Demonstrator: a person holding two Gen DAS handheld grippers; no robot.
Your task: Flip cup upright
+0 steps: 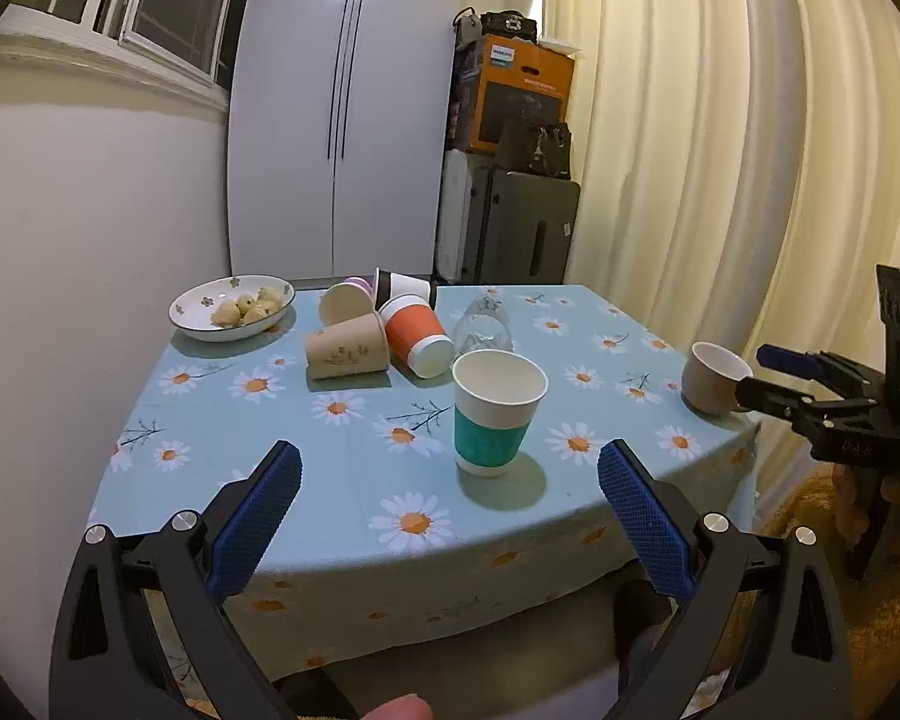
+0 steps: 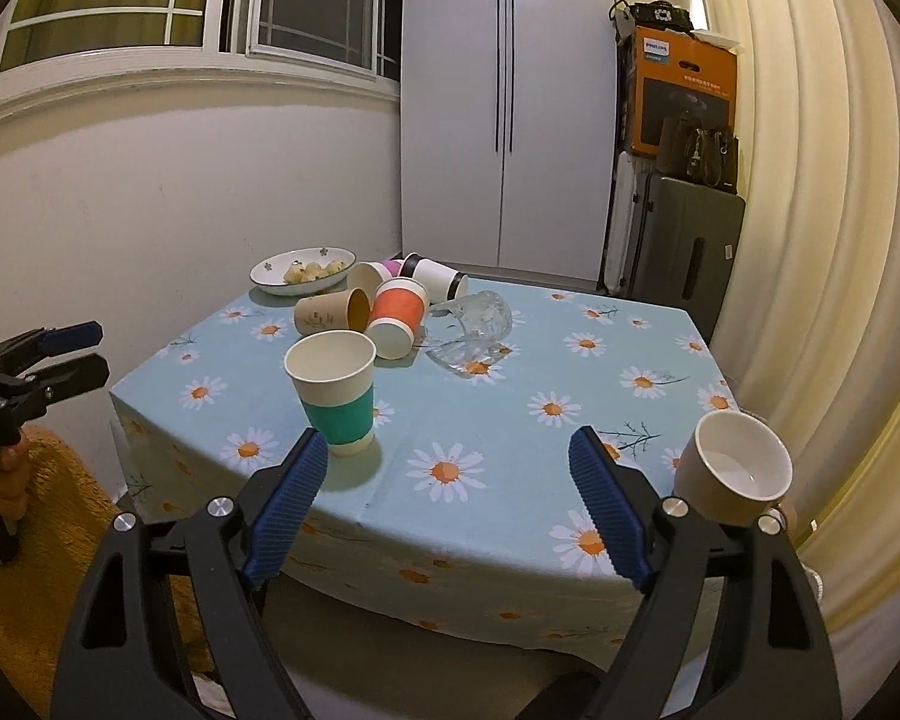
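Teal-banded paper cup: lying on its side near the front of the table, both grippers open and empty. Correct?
Not quite. The teal-banded paper cup stands upright, mouth up, as the left wrist view shows. The rest holds: it is near the front of the table, and the left gripper and right gripper are open and empty.

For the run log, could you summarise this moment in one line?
left gripper open | right gripper open | teal cup upright | orange cup lying

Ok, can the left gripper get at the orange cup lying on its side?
Probably yes. The left gripper is open and the orange cup lies straight ahead, but the upright teal cup stands partly in line, so approach from its left.
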